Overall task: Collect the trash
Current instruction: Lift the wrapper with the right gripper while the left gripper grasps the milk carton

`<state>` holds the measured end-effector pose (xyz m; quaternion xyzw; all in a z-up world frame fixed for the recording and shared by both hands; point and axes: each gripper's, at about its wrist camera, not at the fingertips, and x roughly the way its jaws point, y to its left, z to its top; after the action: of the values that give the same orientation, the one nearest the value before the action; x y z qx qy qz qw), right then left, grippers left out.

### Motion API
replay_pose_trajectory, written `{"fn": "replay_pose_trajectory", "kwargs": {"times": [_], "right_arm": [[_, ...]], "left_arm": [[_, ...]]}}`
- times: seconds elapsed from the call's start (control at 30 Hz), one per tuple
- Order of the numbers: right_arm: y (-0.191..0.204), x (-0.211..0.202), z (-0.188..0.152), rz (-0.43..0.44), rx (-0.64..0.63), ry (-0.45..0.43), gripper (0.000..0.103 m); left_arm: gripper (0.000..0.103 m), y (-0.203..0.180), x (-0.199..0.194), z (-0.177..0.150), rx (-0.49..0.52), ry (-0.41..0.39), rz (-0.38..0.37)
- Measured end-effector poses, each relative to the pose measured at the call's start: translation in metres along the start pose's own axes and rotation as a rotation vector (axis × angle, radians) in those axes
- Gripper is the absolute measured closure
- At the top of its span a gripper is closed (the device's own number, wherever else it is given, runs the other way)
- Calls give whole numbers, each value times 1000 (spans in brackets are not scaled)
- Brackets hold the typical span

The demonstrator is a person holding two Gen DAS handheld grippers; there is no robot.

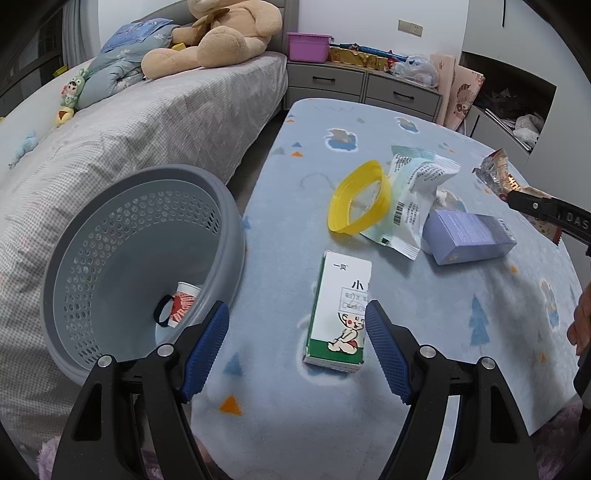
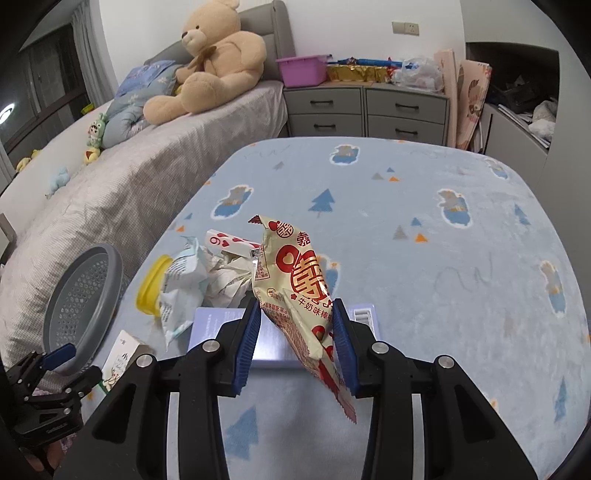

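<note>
My worktop (image 2: 424,236) wears a pale blue fleece cover. Off its left edge runs a grey-checked bed (image 2: 155,177) with a teddy bear (image 2: 218,62); grey drawers (image 2: 365,107) line the white far wall (image 2: 351,26).

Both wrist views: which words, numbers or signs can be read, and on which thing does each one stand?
"一贝" and a large "小": green and white box; its small print is too blurred.
"牛奶味棒" and a red "囍" sign: snack wrapper held in the right tool.
"6" with red hearts: white card box.
"DAS": arm of the right tool, in the left wrist view.
White pouch, purple box: barcodes, print unreadable.
</note>
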<state>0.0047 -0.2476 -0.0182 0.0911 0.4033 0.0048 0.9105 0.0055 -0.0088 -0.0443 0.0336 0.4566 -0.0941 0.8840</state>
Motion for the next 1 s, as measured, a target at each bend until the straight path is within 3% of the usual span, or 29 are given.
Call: {"fn": "replay_pose_trajectory", "kwargs": {"times": [0.3, 0.53, 1.0], "right_arm": [[5, -33, -37, 45, 63, -7, 65], [17, -43, -62, 77, 60, 2, 65], [17, -46, -68, 120, 63, -7, 64]], "left_arm": [[30, -14, 6, -5, 25, 23, -46], [30, -25, 29, -4, 25, 56, -28], [31, -40, 53, -7, 62, 70, 11]]}}
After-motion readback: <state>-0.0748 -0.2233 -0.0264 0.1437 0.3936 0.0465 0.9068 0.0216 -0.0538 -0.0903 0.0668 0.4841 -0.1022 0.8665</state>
